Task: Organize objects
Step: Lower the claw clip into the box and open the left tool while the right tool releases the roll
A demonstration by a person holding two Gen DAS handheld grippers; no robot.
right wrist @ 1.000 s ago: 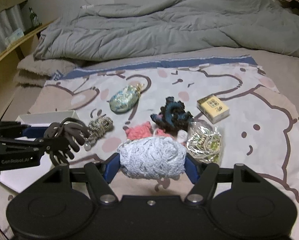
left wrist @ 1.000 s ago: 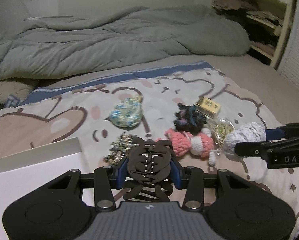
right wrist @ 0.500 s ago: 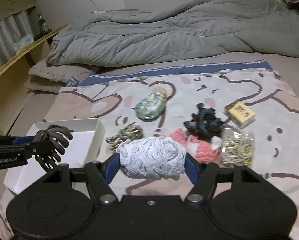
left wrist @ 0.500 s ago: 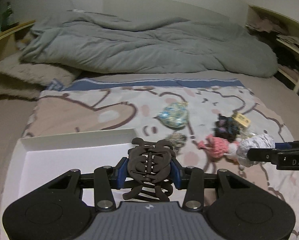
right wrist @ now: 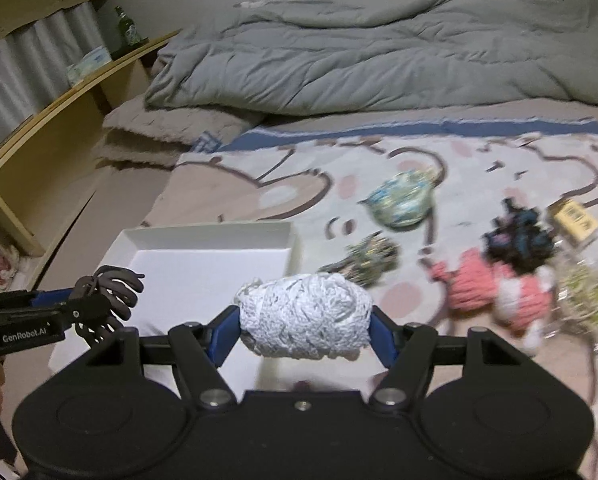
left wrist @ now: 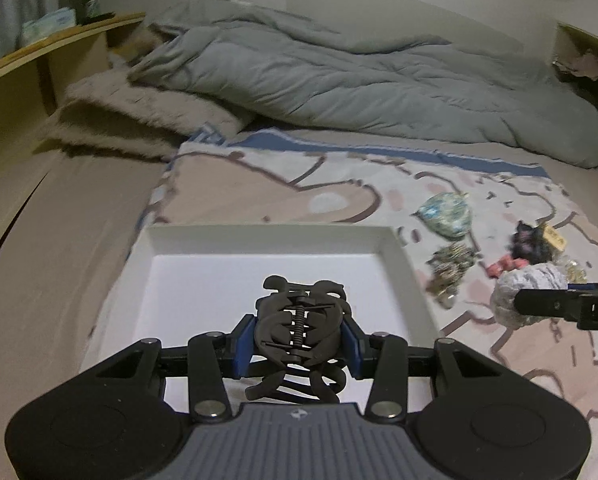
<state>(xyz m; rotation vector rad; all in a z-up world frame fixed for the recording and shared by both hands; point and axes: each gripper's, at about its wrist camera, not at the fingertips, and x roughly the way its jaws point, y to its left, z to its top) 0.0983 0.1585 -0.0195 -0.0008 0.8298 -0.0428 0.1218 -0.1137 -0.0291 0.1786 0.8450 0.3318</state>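
Cartoon-print blanket (left wrist: 339, 184) bears white tray (left wrist: 399, 252); jaws pinching hair claw (left wrist: 299, 324), yarn ball (right wrist: 305, 316).

Motion blur is smearing the pink knitted toy (right wrist: 495, 294) and the dark scrunchie (right wrist: 519, 240), leaving their details unreadable. The frame edge is cutting off the left gripper (right wrist: 95, 306), and the white tray (left wrist: 395, 256) is disappearing behind gripper bodies.

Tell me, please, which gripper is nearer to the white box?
Left. The left gripper, shut on the dark hair claw, is over the white box. The right gripper, holding the white yarn ball, sits off the box's right side.
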